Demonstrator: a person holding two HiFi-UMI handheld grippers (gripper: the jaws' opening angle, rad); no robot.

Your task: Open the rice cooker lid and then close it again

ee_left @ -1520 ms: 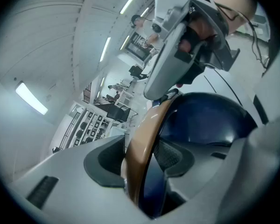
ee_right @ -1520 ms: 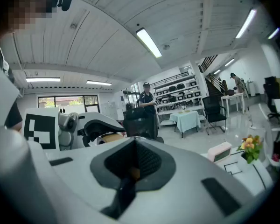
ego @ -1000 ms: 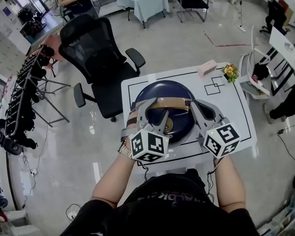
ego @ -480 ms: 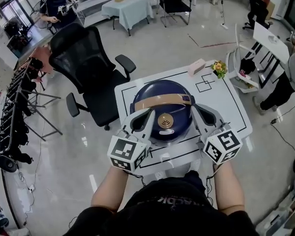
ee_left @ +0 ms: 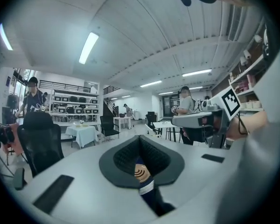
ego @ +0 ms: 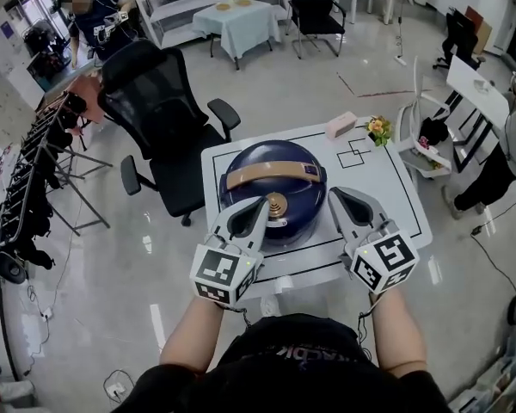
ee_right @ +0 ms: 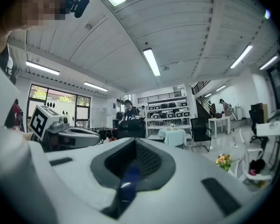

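No text can be read; print on the person's shirt [ego: 285,352] is illegible.

A black office chair [ego: 159,101] stands on the glossy grey floor [ego: 327,93] beside the white table [ego: 387,188].

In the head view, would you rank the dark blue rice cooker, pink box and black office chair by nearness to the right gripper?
1. Dark blue rice cooker, just left of the right gripper.
2. Pink box, at the table's far edge.
3. Black office chair, beyond the table, left.
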